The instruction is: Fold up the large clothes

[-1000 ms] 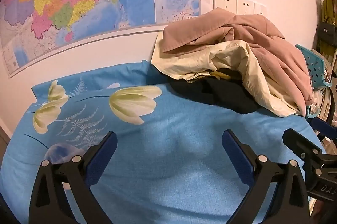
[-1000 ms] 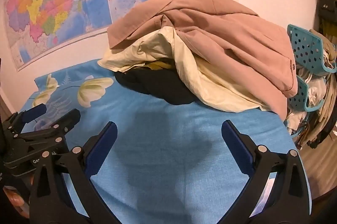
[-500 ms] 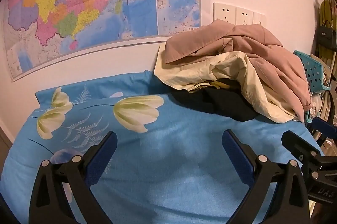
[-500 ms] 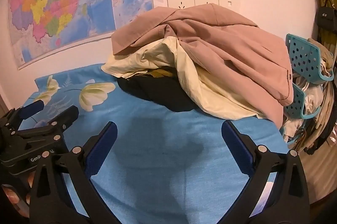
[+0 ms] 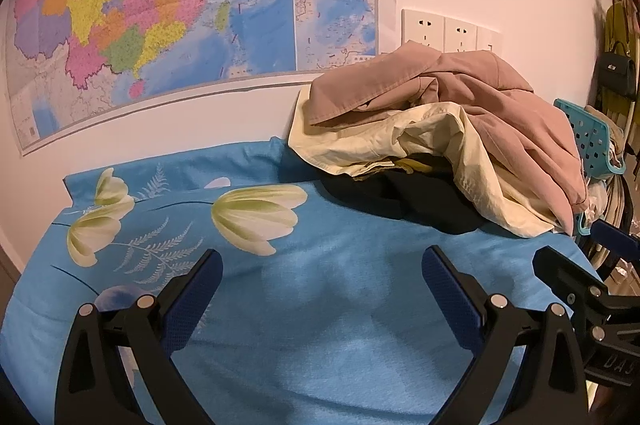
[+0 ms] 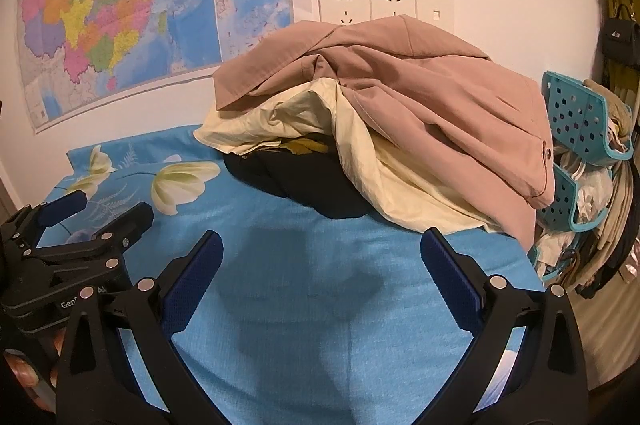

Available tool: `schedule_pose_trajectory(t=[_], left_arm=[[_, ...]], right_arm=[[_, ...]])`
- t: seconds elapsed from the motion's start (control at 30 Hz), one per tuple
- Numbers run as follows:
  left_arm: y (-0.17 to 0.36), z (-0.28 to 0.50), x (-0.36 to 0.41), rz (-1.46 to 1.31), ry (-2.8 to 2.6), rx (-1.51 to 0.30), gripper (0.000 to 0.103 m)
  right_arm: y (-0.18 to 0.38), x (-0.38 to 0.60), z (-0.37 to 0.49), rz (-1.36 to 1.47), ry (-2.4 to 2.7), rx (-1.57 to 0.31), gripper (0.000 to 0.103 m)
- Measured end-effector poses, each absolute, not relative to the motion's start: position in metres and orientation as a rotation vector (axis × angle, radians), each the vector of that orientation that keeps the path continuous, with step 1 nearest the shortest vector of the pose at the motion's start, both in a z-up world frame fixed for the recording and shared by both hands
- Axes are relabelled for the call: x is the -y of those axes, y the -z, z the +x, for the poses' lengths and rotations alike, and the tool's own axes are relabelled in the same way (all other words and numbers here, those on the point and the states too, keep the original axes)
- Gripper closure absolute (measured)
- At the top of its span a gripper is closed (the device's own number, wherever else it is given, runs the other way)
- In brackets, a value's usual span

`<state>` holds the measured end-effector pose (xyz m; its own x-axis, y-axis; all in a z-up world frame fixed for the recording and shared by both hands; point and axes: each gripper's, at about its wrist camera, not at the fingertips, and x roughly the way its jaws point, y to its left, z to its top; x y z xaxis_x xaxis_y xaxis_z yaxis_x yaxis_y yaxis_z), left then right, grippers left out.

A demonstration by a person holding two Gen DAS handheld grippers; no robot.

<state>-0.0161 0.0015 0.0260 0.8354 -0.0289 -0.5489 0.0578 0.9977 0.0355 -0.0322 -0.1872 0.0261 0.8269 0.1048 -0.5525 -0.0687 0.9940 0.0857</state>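
Note:
A pile of clothes lies at the back right of a blue flowered sheet [image 5: 320, 305]. On top is a dusty pink garment [image 5: 500, 105] [image 6: 420, 85], under it a cream one [image 5: 380, 137] [image 6: 380, 161], at the bottom a black one [image 5: 420, 197] [image 6: 312, 185]. My left gripper [image 5: 322, 269] is open and empty, above the sheet in front of the pile. My right gripper [image 6: 320, 253] is open and empty, closer to the pile. Each gripper shows at the edge of the other's view [image 5: 580, 285] [image 6: 80, 237].
A wall with a coloured map [image 5: 160, 17] and white sockets [image 6: 384, 5] stands behind the pile. Teal perforated baskets [image 6: 580, 113] with more cloth and a hanging black bag [image 6: 620, 41] are at the right, past the sheet's edge.
Both grippers have pulled back and risen a little from the pile. The clothes have not moved.

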Motion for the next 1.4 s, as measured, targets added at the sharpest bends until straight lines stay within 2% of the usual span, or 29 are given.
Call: schedule_pose_trajectory(t=[1.4], left_arm=[[-0.028,-0.007,0.007,0.037,0.076,-0.588,0.006]], right_arm=[[-0.035,0.188,-0.027,0.036,-0.09,-0.564,0.005]])
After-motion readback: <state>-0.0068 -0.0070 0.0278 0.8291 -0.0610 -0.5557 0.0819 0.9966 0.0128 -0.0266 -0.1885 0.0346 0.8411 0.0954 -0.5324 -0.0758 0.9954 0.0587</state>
